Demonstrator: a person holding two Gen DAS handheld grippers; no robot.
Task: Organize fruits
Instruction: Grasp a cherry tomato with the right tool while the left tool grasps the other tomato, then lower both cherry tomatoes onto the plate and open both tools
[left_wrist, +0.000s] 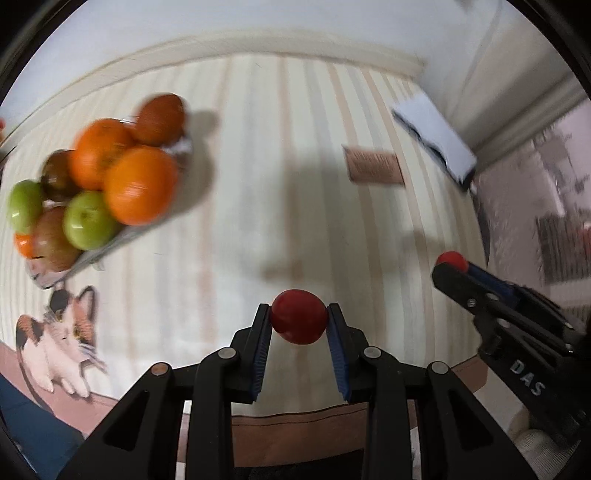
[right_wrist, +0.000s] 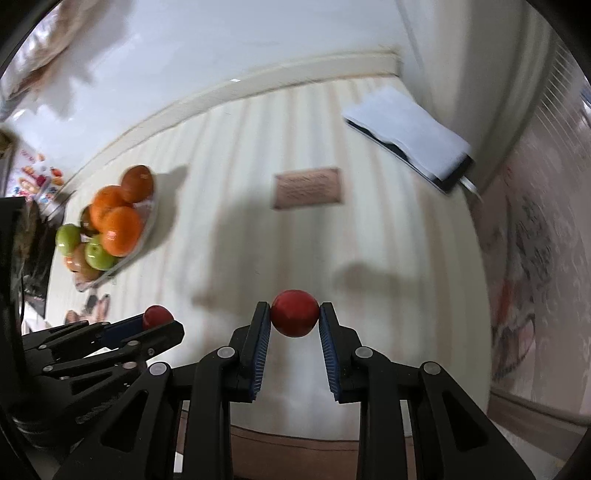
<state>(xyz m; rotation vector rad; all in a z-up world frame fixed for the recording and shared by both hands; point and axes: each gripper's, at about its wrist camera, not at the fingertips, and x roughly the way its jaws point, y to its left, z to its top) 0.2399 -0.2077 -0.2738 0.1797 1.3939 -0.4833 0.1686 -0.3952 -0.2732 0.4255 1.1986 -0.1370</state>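
The striped table (left_wrist: 280, 155) carried 1 container, a shallow fruit plate (right_wrist: 147, 221) at its left, heaped with 3 oranges (left_wrist: 140, 184), 2 green apples (left_wrist: 88, 221) and some brownish-red fruit; its far rim looked crowded, so room for more seemed scarce. A white pad (right_wrist: 406, 129) lay at the far right corner, a tan card (right_wrist: 308, 188) mid-table.

Smallest were the task's 2 red fruits, both lifted above the cloth. The left gripper (left_wrist: 299, 321) was clamped on 1 red fruit (left_wrist: 298, 320); the right gripper (right_wrist: 294, 314) pinched the other red fruit (right_wrist: 294, 312). Each sat at the pad tips across its widest girth. They looked light, smooth and glossy, probably slippery and bruisable, so a gentle mid-body hold seemed right.
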